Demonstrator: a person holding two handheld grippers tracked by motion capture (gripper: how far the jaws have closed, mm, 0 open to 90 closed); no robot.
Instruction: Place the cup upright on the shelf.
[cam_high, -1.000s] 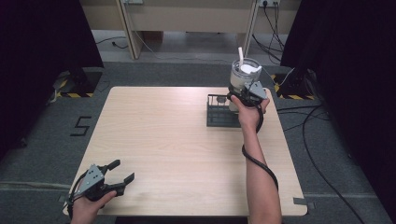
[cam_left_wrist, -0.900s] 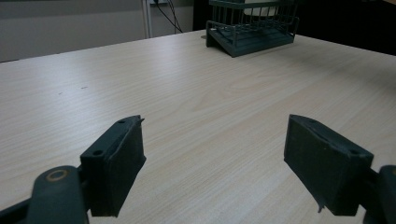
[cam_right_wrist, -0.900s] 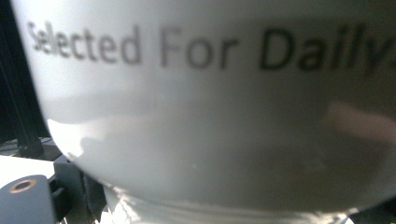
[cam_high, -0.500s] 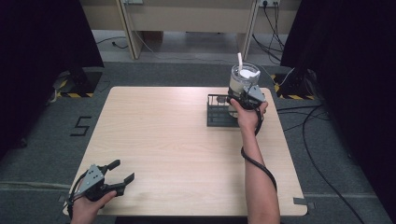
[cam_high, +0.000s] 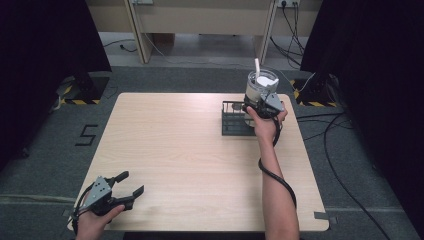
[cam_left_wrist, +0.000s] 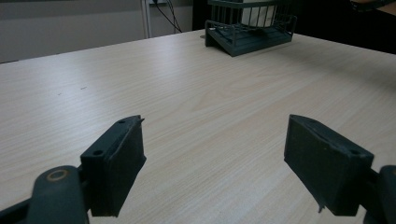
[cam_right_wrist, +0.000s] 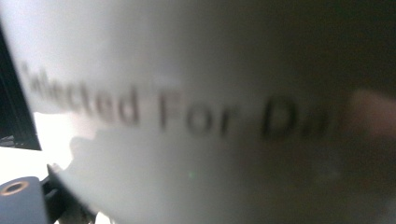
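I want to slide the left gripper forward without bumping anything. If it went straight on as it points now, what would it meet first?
Bare table first; the left gripper is open. Farther along, probably the dark wire rack, though depth is unclear.

**Work surface: one item resting on it**

Rectangular light-wood laminate table (cam_high: 200, 150) standing on grey carpet floor (cam_high: 60, 145). One dark green wire rack (cam_high: 235, 124) sits directly on the tabletop, near the far right edge.

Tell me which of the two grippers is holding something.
The right gripper, raised over the dark wire rack at the table's far right, grips a white cup. The left gripper stands open and empty near the front-left corner.
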